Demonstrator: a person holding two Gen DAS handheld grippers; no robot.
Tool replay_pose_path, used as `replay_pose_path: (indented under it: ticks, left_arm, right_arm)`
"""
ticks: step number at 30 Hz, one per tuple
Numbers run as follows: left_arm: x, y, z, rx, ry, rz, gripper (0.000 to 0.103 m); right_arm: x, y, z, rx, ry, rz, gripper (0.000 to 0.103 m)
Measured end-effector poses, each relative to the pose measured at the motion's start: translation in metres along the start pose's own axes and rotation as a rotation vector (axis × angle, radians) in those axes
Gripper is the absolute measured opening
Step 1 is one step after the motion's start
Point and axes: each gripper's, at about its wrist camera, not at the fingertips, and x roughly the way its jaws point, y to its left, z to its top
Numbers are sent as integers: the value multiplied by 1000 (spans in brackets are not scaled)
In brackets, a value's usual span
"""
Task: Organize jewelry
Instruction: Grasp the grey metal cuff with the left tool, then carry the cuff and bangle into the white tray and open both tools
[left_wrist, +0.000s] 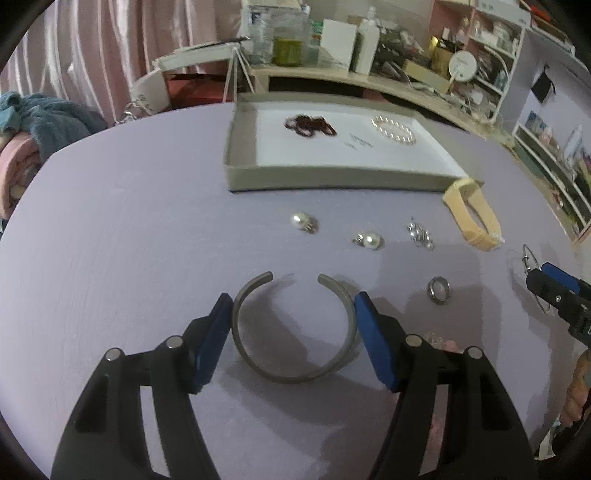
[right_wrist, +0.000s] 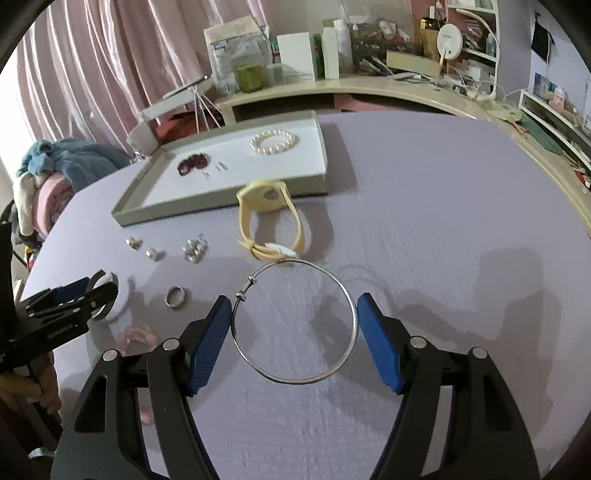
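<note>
A grey open cuff bangle (left_wrist: 295, 373) lies on the lilac table, and my left gripper (left_wrist: 291, 306) is shut on it, a blue pad against each side. In the right wrist view my right gripper (right_wrist: 293, 306) is shut on a thin silver hoop bangle (right_wrist: 325, 374), its pads touching the wire at both sides. Across the table, the right gripper (left_wrist: 554, 291) sits at the right edge of the left wrist view. The left gripper (right_wrist: 74, 302) shows at the left of the right wrist view.
A shallow grey tray (left_wrist: 332, 181) holds a dark red bead bracelet (left_wrist: 309, 125), a pearl bracelet (left_wrist: 393, 131) and small pins (left_wrist: 360, 142). In front of it lie two pearl earrings (left_wrist: 303, 221), a silver cluster (left_wrist: 419, 234), a ring (left_wrist: 439, 290) and a cream watch band (left_wrist: 472, 218).
</note>
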Motion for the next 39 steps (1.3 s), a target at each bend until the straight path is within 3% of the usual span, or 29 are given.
replay_pose_path:
  ticks: [12, 23, 32, 39]
  left_arm:
    - [-65, 29, 22, -86, -155, 16, 67]
    - [-81, 31, 34, -107, -199, 5, 67]
    - [-86, 27, 85, -73, -270, -13, 67]
    - [-85, 23, 136, -60, -332, -34, 67]
  right_arm:
    - [-18, 15, 14, -21, -67, 64, 71]
    - [-21, 21, 30, -45, -104, 76, 71]
    - [-18, 23, 104, -47, -215, 75, 71]
    - [21, 30, 150, -44, -191, 68, 71]
